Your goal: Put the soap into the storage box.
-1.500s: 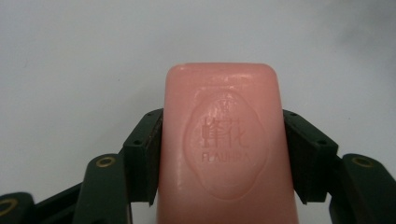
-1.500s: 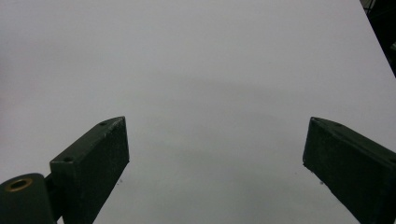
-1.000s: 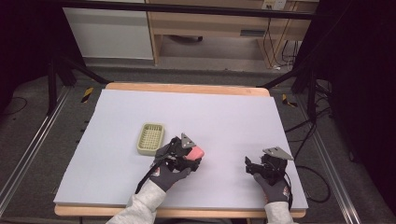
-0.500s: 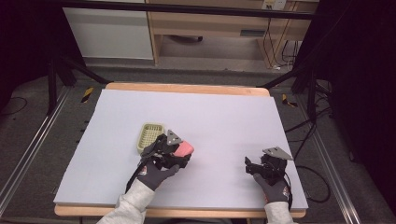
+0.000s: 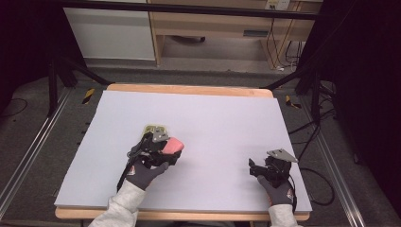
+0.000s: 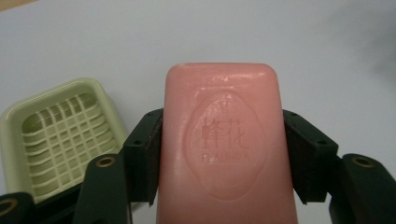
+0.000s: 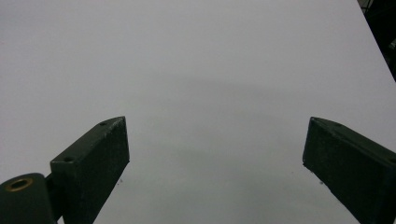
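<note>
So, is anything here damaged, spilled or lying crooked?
Nothing stands out. The pink soap bar sits straight in the left hand-held gripper, intact, and the green soap dish lies flat and empty beside it.

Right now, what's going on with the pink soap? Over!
Left gripper shut on pink soap. Right gripper open, empty. Green soap dish beside the soap, empty. Nothing in the way.

Embossed in an oval on the pink soap [image 6: 227, 144]: two Chinese characters, 蜂花, and beneath them a line of small Latin capitals, too faint to read for sure. No other legible text anywhere.
</note>
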### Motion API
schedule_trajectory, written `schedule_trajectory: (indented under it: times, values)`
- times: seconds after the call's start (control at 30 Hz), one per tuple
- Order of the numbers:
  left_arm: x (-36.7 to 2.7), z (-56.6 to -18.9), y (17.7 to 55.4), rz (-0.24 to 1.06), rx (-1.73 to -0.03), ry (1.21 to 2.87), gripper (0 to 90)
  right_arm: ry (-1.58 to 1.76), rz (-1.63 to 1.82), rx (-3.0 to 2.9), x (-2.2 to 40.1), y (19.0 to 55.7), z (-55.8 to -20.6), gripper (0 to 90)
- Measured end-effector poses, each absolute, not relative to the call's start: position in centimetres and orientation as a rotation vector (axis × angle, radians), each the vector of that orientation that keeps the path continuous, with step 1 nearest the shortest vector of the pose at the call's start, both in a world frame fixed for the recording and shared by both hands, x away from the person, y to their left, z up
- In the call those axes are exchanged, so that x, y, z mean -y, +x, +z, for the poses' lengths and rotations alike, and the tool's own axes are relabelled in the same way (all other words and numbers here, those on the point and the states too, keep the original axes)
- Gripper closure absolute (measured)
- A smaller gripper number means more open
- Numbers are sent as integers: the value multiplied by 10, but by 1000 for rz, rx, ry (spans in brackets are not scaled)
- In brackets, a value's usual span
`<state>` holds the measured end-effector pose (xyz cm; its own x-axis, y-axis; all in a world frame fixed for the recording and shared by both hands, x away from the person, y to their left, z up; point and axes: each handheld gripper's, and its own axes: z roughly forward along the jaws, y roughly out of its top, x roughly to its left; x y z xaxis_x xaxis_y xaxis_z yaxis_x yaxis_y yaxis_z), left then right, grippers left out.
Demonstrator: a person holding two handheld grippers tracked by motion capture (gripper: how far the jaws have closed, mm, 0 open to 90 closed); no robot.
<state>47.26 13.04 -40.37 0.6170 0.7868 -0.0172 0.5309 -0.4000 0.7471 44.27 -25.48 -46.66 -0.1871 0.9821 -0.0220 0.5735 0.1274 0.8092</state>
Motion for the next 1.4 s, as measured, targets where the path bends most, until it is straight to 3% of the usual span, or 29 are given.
schedule_trajectory:
  times: [0.5, 1.4]
  values:
    - [-161, -394, 488, 473, -1114, 2018, 369, 1501, 919, -1832, 255, 442, -467, 74]
    - [-168, -395, 519, 552, -1200, 1999, 369, 1485, 924, -1845, 252, 442, -468, 73]
